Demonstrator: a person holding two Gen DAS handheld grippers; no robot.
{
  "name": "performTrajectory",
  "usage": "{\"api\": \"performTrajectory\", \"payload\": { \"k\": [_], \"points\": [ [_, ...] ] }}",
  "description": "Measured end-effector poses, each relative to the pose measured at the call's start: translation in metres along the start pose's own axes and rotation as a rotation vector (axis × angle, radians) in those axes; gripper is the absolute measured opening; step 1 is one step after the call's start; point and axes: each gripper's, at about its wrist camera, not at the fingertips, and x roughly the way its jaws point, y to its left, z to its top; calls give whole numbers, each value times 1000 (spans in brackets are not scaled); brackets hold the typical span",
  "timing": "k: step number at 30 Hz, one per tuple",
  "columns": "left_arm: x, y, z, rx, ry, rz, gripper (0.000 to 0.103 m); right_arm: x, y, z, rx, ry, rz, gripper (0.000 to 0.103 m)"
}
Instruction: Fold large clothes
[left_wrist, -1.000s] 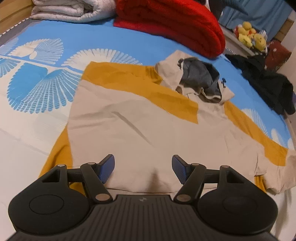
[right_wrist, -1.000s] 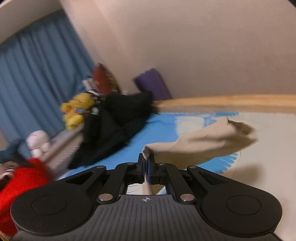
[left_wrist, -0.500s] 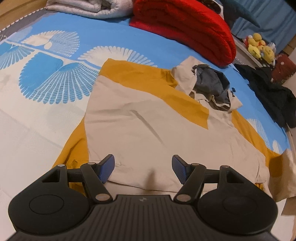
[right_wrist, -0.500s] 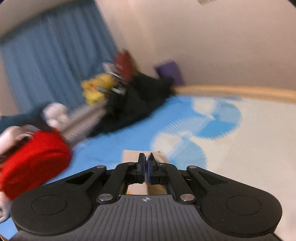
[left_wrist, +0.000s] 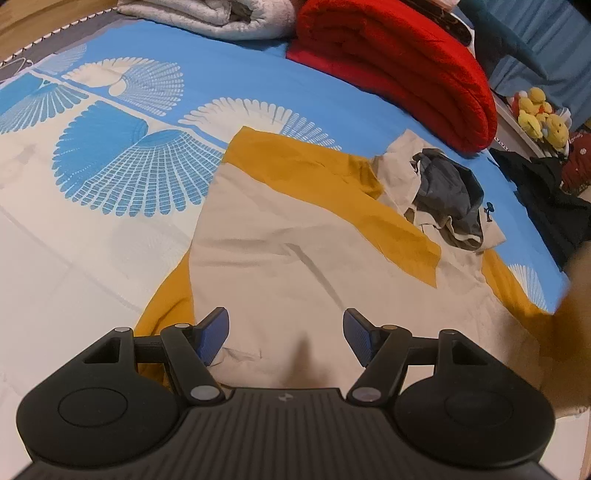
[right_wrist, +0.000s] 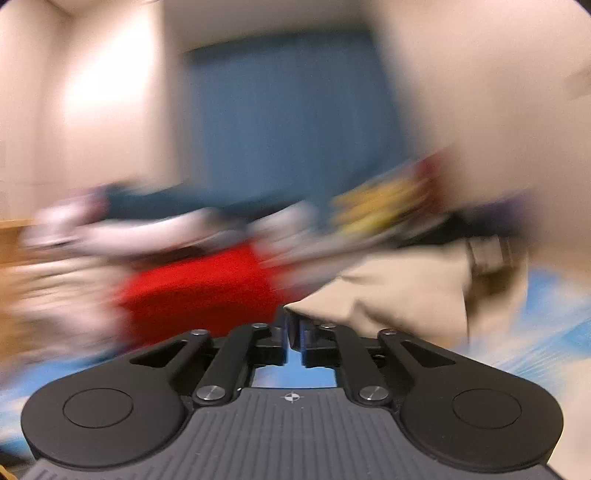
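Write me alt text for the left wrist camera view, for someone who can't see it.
A beige and mustard hooded top lies spread flat on a blue and white patterned bedcover, seen from above the open left gripper, which holds nothing. Behind it sit a folded red blanket and a folded white blanket; dark clothes lie at the right.

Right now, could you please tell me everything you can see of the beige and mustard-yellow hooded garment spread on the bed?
The beige and mustard-yellow hooded garment lies flat on the blue and white patterned bedsheet, its soft, cotton-like cloth lightly creased. The body is beige, with a mustard band slanting across the upper part and mustard along the edges. Its beige hood, lined in grey, lies crumpled toward the red folded blanket. The open left gripper hovers over the near hem; whether it touches is unclear. The right side is blurred.
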Motion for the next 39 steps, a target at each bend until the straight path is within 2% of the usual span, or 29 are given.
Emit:
{"api": "performTrajectory", "payload": {
  "k": [1,2,3,5,7,9,12,14,16,20,25,27,29,30,31,32,35,37,39],
  "points": [
    [1,1,1,-5,0,1,73,11,6,-9,45,107,126,15],
    [2,1,1,-9,0,3,73,23,11,-21,80,214,207,19],
    [3,2,2,-13,2,5,73,32,15,-34,101,298,214,20],
    [5,2,2,-23,7,2,73,44,15,-52,147,414,154,23],
    [7,1,1,-30,17,-9,73,50,10,-60,221,475,125,23],
    [9,-1,0,-31,24,-26,73,51,7,-63,233,507,100,24],
    [14,-3,-1,-39,28,-50,70,55,3,-66,183,551,35,30],
    [19,-3,-1,-55,38,-85,56,56,-4,-71,186,593,-21,30],
    [26,-4,-3,-70,53,-118,48,71,-13,-78,233,637,-55,30],
    [45,-7,-7,-100,102,-128,48,73,-33,-93,283,701,-140,30],
    [64,-14,-13,-115,143,-134,48,70,-40,-93,317,713,-153,30],
    [68,-18,-14,-102,145,-135,40,71,-40,-93,318,710,-157,30],
    [72,-23,-16,-91,150,-140,14,71,-41,-94,325,712,-163,30],
    [72,-24,-17,-87,146,-139,9,74,-42,-92,331,713,-166,30],
    [68,-26,-16,-75,126,-127,0,74,-43,-92,335,713,-166,30],
    [60,-28,-15,-54,97,-119,0,74,-43,-92,339,712,-165,30],
    [19,-36,-5,-6,-56,-115,0,74,-45,-90,351,697,-157,30],
    [-14,-40,-2,29,-203,-45,0,73,-45,-88,370,686,-151,30],
    [-34,-40,-4,44,-296,61,0,72,-46,-88,392,680,-143,30]
  ]
}}
